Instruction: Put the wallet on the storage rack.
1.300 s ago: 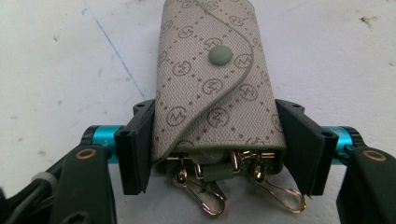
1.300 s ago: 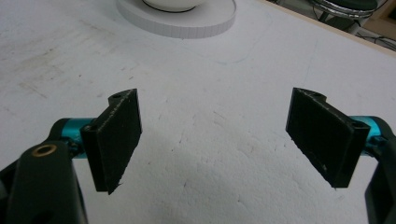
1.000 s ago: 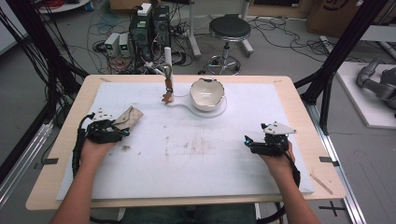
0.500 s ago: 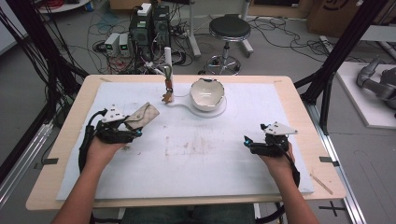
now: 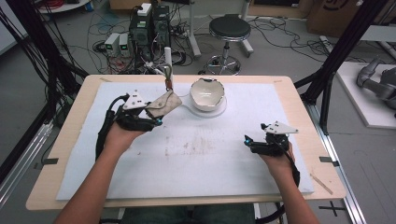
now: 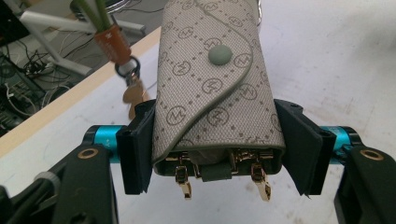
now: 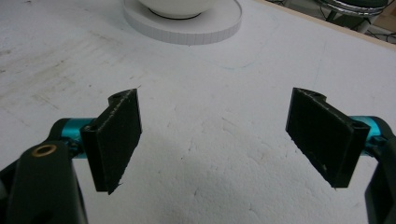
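Nearest the person, the right tool [image 5: 252, 141] sits low over the white foam mat [image 5: 196, 158] on the right half of the tabletop [image 5: 65, 140], its two black jaws spread wide with nothing between them; in the right gripper view [image 7: 212, 135] only bare, scuffed mat lies in the gap. Across the mat to the left and a little farther out, the left tool [image 5: 156, 122] is clamped on a beige monogram key pouch [image 5: 163, 103], which sticks forward and up from the jaws, lifted off the mat. In the left gripper view [image 6: 217, 140] the pouch [image 6: 212, 79] is pinched from both sides near its open end, snap flap facing up, gold key hooks [image 6: 184, 179] dangling below. Just beyond the pouch hangs an orange-collared clip with a ring [image 6: 119, 51] from a small stand [image 5: 168, 65] at the far edge. Right of that, a white bowl [image 5: 207, 93] rests on a round white disc [image 5: 219, 109]. Past the tabletop stands a stool [image 5: 229, 28] among floor cables.
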`<control>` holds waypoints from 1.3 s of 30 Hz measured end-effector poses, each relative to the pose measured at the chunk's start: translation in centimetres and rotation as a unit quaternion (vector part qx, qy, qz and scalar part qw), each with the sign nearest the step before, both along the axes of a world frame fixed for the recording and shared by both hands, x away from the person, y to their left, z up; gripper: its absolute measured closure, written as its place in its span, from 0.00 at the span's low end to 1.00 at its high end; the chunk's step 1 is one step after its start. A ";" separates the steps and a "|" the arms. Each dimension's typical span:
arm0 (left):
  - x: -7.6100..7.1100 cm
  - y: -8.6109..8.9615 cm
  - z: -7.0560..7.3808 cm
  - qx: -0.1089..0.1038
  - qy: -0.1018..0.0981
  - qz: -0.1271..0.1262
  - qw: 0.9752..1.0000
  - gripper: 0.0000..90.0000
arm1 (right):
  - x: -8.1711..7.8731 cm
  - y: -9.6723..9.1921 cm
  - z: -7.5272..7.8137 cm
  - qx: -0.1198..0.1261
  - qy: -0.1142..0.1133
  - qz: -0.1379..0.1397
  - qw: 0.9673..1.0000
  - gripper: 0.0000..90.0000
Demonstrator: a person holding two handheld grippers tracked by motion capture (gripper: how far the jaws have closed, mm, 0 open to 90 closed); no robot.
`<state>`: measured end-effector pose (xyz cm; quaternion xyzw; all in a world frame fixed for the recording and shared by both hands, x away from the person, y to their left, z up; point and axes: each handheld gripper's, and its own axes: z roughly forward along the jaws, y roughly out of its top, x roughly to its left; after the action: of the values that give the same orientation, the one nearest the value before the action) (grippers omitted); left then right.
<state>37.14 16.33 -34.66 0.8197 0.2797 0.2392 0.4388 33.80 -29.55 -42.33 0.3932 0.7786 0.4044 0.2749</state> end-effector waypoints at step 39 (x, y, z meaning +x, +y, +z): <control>9.7 -12.3 0.1 0.026 0.027 -0.053 0.998 0.38 | 0.4 0.4 -0.4 -0.006 0.015 0.008 1.000 0.21</control>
<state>46.81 4.02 -34.54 0.8507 0.2414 0.2007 0.4217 34.20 -29.16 -42.76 0.3913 0.7882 0.3960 0.2623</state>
